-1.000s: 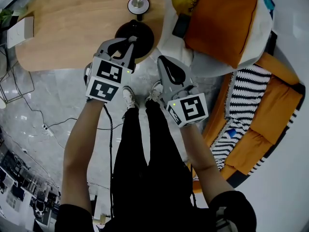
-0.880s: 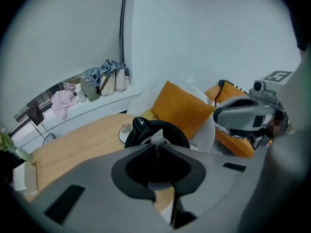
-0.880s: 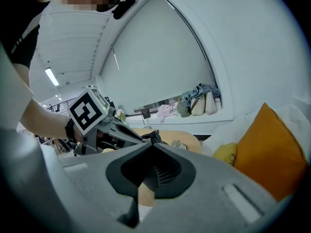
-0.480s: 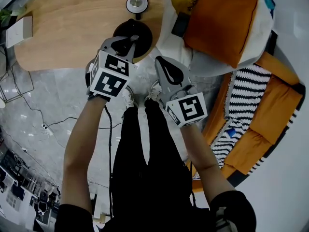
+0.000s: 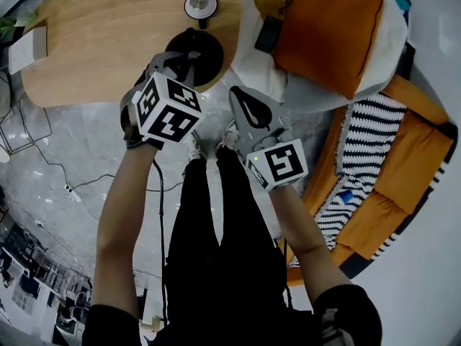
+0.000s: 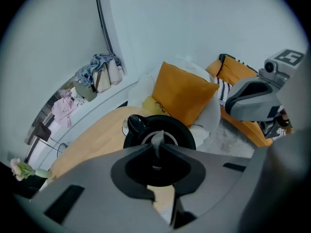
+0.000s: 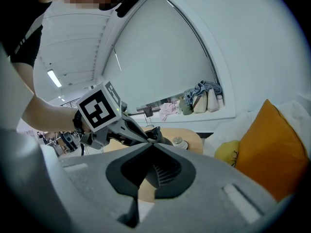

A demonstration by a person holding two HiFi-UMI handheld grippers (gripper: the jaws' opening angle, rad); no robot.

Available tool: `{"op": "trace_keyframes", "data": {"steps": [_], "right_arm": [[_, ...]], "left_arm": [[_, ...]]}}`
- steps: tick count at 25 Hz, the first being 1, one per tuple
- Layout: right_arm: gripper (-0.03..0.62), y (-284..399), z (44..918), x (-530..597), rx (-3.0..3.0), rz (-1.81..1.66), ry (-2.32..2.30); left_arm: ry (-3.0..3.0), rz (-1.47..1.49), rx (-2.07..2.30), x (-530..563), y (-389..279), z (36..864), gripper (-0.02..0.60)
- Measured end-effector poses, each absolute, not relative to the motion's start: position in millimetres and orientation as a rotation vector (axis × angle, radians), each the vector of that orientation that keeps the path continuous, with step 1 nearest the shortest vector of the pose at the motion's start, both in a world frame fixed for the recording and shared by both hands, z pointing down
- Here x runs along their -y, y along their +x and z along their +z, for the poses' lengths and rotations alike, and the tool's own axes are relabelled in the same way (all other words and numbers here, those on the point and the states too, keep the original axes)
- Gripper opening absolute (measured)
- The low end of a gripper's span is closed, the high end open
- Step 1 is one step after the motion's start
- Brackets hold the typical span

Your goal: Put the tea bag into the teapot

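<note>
Left gripper (image 6: 158, 148): jaws nipped narrow on the tea bag (image 6: 157, 139), a pale sliver at the tips, directly over the open mouth of the black teapot (image 6: 181, 130). Head view hides the bag under that gripper, but shows the lid (image 5: 200, 4) on the wooden table (image 5: 101, 42), 12 o'clock from the pot. Right gripper (image 7: 152, 143): tips together, empty, about 4 o'clock from the pot.
</note>
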State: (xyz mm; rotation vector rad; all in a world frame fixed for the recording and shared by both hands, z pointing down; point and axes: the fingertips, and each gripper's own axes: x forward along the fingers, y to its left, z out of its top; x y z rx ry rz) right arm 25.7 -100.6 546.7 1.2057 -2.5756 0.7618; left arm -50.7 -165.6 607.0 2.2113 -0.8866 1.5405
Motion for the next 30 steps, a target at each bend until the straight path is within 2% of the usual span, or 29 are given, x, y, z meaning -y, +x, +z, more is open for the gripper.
{"op": "trace_keyframes", "data": {"steps": [2,4,6,27,30], "right_arm": [[0.005,26.7,547.2,99.9,2.577,0.773,1.216],[0.005,27.7,546.4,100.2,2.580,0.771,1.209],[0.005,29.9,547.1,100.4,2.578,0.769,1.206],[0.005,35.8,546.1,99.6,2.559,0.762,1.246],[0.005,35.7,542.3,97.0,2.551,0.757,1.255]], "left_arm": [[2.216,1.535,0.878,165.1,-48.8,606.6,0.047],[2.224,1.523,0.878,166.4,-46.4,604.8,0.099],[2.228,1.506,0.875,167.6,-43.9,603.9,0.120],[2.250,1.405,0.890,167.8,-44.5,601.3,0.121],[2.262,1.391,0.903,167.8,-46.8,597.3,0.101]]}}
